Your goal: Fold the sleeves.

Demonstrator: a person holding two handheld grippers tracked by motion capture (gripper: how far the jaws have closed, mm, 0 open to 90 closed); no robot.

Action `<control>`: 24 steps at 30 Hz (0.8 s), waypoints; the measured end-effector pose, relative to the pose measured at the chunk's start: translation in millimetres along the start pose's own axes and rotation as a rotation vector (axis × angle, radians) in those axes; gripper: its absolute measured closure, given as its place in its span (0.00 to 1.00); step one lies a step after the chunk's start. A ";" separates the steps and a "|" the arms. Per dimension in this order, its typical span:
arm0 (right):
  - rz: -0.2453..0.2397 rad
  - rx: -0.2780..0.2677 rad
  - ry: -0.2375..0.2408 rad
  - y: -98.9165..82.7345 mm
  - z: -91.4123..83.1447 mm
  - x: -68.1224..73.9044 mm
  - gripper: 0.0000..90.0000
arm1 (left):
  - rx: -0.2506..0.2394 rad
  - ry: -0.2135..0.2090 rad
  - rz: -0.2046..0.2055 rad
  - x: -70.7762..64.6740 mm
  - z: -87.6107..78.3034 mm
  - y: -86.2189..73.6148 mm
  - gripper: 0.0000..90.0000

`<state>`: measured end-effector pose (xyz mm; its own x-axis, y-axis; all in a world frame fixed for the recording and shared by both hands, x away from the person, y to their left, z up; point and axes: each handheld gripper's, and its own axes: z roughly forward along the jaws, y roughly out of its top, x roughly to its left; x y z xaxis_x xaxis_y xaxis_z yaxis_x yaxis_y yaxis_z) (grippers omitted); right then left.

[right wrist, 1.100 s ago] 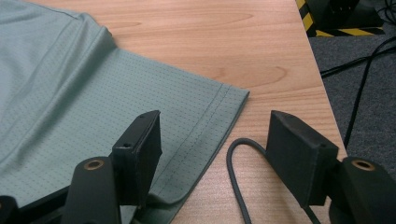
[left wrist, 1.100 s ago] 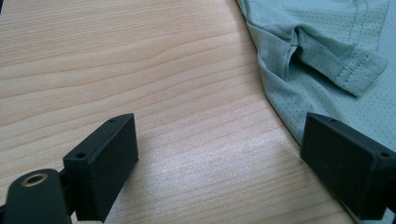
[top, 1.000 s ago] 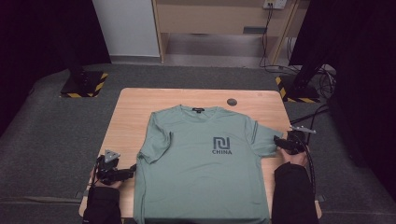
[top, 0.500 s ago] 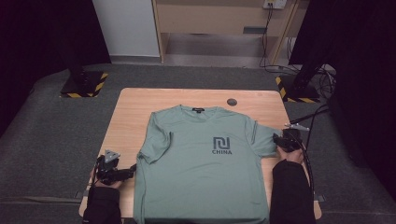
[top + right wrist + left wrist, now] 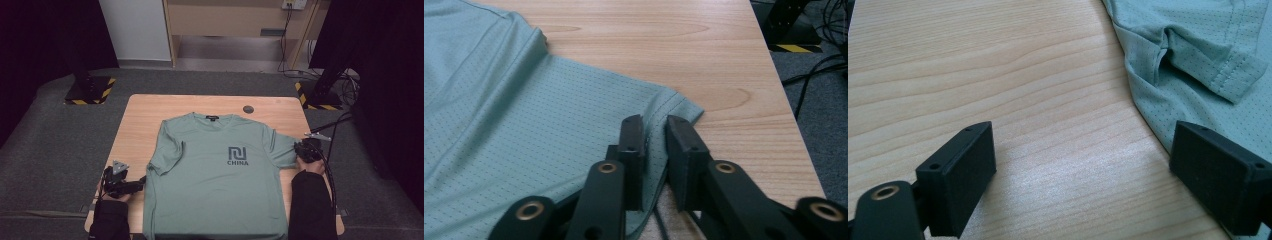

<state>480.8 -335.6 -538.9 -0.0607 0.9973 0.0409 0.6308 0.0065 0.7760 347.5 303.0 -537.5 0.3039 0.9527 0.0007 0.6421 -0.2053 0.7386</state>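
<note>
In the high view, a green T-shirt is spread flat, front up, on the wooden counter, with its collar toward the far edge and a small dark round object lying beyond it. The left tool is held low at the shirt's left side, just below the left sleeve; the right tool is at the tip of the right sleeve.

In the left gripper view, the left tool is seen released, its jaws spread wide over bare wood, one jaw at the shirt's edge.

In the right gripper view, the right tool has just been closing, and the sleeve hem is apparently pinched between its jaws, though the contact is partly hidden.
</note>
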 end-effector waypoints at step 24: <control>0.084 -0.081 0.268 10.7 -28.6 27.9 0.95 | 0.004 0.008 0.009 -1.0 0.3 0.2 0.11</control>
<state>463.8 -309.8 -511.4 -0.2199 0.9392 0.2637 0.5789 -0.0919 0.8102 347.5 301.9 -537.6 0.3042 0.9525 0.0122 0.6424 -0.2145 0.7357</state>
